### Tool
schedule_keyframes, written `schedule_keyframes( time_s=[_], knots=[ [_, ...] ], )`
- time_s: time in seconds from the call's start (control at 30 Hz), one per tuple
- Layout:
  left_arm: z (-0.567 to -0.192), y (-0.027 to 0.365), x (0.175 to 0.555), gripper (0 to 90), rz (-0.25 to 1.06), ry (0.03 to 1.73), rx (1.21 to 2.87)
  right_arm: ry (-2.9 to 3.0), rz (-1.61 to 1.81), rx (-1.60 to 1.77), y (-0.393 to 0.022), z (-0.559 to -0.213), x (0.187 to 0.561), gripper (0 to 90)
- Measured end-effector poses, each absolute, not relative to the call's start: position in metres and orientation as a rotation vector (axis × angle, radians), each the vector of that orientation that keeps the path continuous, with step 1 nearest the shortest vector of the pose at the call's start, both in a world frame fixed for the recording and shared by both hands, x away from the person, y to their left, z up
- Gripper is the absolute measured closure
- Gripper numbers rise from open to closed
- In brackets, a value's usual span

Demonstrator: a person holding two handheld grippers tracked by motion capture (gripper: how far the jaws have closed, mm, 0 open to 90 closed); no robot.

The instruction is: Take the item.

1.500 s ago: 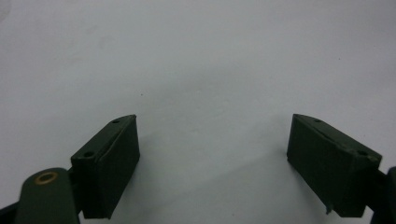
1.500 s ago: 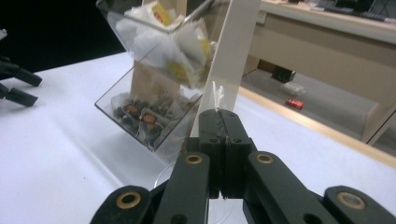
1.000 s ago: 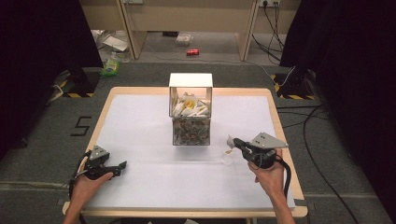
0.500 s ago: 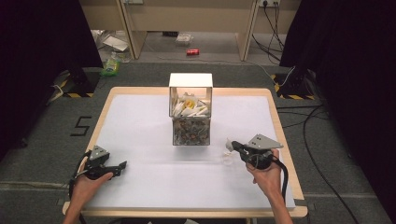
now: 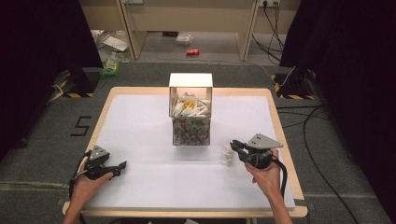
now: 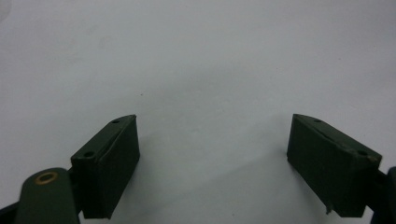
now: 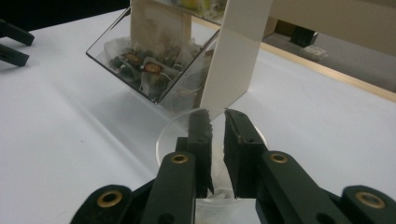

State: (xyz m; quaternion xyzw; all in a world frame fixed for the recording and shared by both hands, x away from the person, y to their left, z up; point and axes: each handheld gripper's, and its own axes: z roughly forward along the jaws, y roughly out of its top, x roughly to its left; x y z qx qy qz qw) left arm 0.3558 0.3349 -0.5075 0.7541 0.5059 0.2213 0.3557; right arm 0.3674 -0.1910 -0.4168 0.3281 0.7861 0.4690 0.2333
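A clear box (image 5: 190, 126) full of tea bags stands mid-table, its white lid (image 5: 190, 80) raised at the back. My right gripper (image 5: 236, 146) is right of and nearer than the box. It is shut on a small clear plastic cup (image 5: 227, 154), whose thin wall sits between the jaws. In the right gripper view the cup's round rim (image 7: 164, 135) rings my right gripper (image 7: 216, 114), with the box (image 7: 149, 65) just beyond. My left gripper (image 5: 122, 165) rests at the front left, open, with nothing between its fingers (image 6: 112, 158) but the bare white table top (image 6: 210, 70).
The white table top (image 5: 140, 121) has a wooden edge (image 5: 280, 130). On the floor beyond it lie a red can (image 5: 192, 52), some litter (image 5: 111, 65) and cables (image 5: 299, 116). The left gripper's jaws (image 7: 11, 42) show far off in the right gripper view.
My right gripper has drawn back toward the table's front edge, carrying the cup with it. The left gripper has stayed where it was.
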Motion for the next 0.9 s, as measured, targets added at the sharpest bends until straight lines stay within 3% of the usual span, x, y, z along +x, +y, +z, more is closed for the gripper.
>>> schedule_keyframes(
  time_s=[0.3, 0.9],
  knots=[
    [-0.508, 0.335, 0.356, 16.1, 0.572, 1.307, 1.948, 2.109, 1.316, 0.959, -0.206, -0.409, 0.366, 69.3],
    [-0.508, 0.335, 0.356, 16.1, 0.572, 1.307, 1.948, 2.097, 1.315, 1.093, -0.212, -0.411, 0.363, 24.8]
  ],
)
